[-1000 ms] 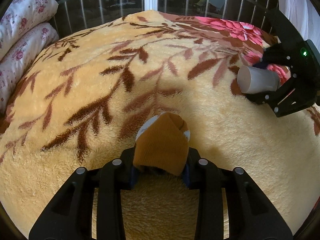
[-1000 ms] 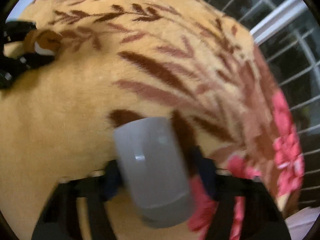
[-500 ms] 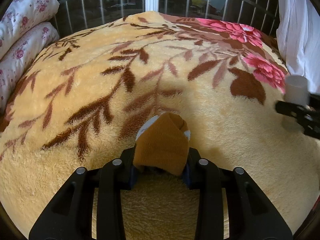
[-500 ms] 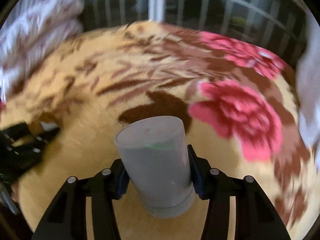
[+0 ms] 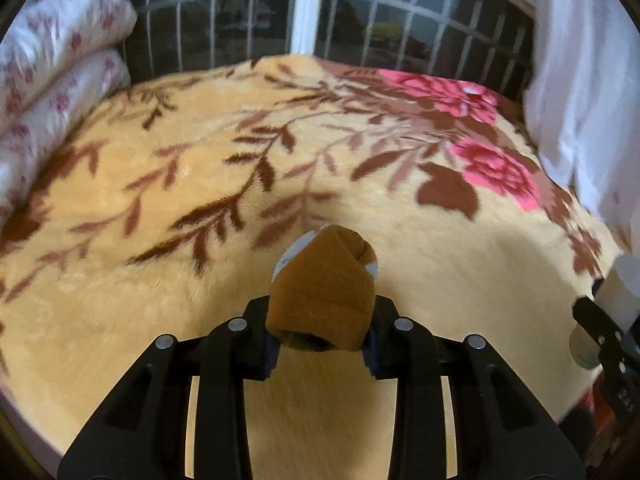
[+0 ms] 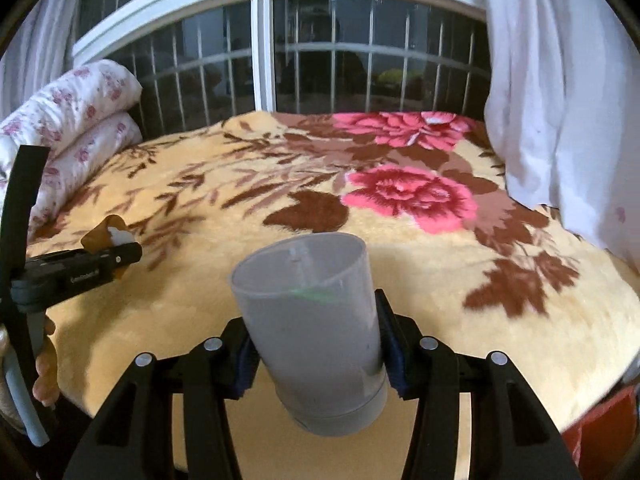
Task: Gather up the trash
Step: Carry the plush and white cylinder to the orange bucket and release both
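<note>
Left wrist view, bed: a plush yellow blanket (image 5: 168,216) with brown leaf sprays and pink roses is being seen spread across the bed, reaching back to a barred window (image 5: 248,28).
Curtain: a white curtain (image 6: 560,92) is being seen hanging over the blanket's far right corner.
Bedding: a rolled white quilt with small pink flowers (image 6: 76,116) is being seen lying against the window bars at the blanket's left edge.
Cup: a translucent grey plastic cup (image 6: 316,328) is being held above the near edge of the blanket, mouth tilted up and away, base toward the camera.
Right gripper (image 6: 316,344): its jaws are being kept partly apart, both pads pressed on the cup's sides; the same tool is being glimpsed at the right edge of the left wrist view (image 5: 600,324).
Sock: a folded brown knitted sock with a pale patch (image 5: 324,280) is being pinched clear of the blanket.
Left gripper (image 5: 322,336): its jaws are being closed nearly together, with the sock squeezed between the pads.
Hand: fingers (image 6: 44,364) are being seen wrapped round the left tool's handle.
</note>
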